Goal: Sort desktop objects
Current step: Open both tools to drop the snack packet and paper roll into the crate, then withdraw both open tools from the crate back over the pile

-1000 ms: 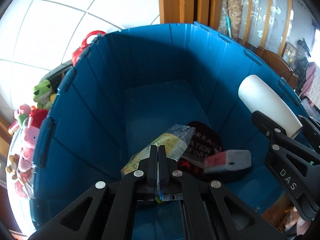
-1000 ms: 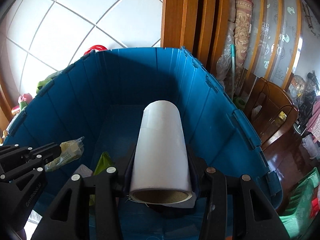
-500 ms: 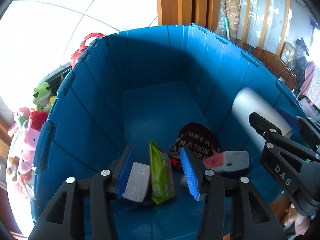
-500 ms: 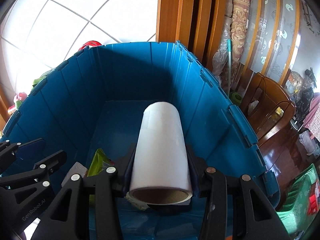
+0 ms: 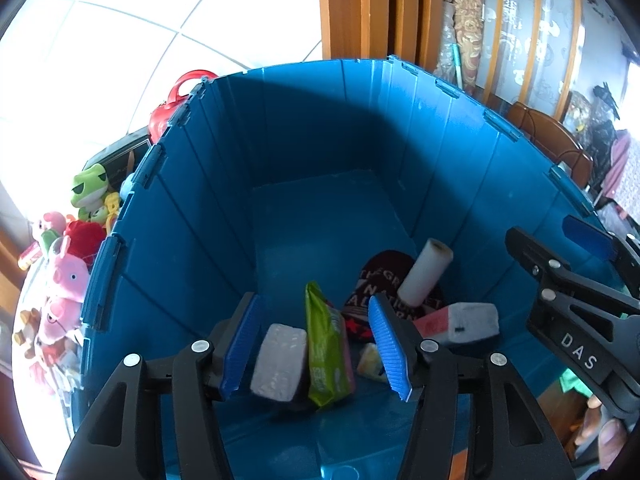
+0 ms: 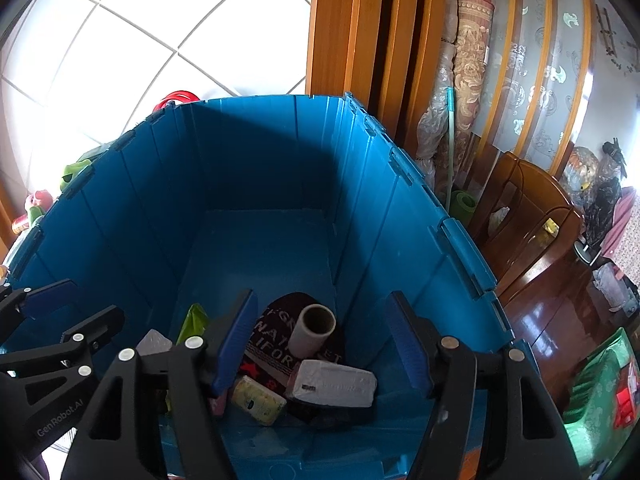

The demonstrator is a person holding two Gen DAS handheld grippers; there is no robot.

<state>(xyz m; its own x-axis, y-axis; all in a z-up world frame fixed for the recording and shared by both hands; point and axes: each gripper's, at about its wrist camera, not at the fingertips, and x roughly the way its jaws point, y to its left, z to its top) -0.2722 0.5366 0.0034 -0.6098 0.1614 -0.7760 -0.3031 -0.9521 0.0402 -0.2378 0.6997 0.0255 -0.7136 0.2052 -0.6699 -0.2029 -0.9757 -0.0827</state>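
A deep blue bin [image 5: 192,216] [image 6: 416,248] fills both views. On its floor lie a white roll [image 5: 425,273] [image 6: 311,330] leaning on a dark printed cloth [image 5: 384,276] [image 6: 276,350], a white-and-red pack [image 5: 460,320] [image 6: 332,384], a green pouch [image 5: 326,344] [image 6: 194,320], a grey-white block [image 5: 280,360] [image 6: 154,343] and a yellow snack pack [image 6: 258,399] [image 5: 370,362]. My left gripper [image 5: 316,348] hangs open above the pile, holding nothing. My right gripper [image 6: 324,346] is open too, above the roll.
Plush toys [image 5: 76,236] and a red handled case [image 5: 172,104] sit outside the bin's left wall. A wooden door frame [image 6: 360,40], rolled mats [image 6: 468,80] and a wooden chair [image 6: 532,216] stand behind and to the right. A hand [image 5: 604,436] holds the right gripper.
The left gripper opened and let the yellow snack pack drop into the bin. The right gripper then opened and the white roll fell onto the dark cloth.
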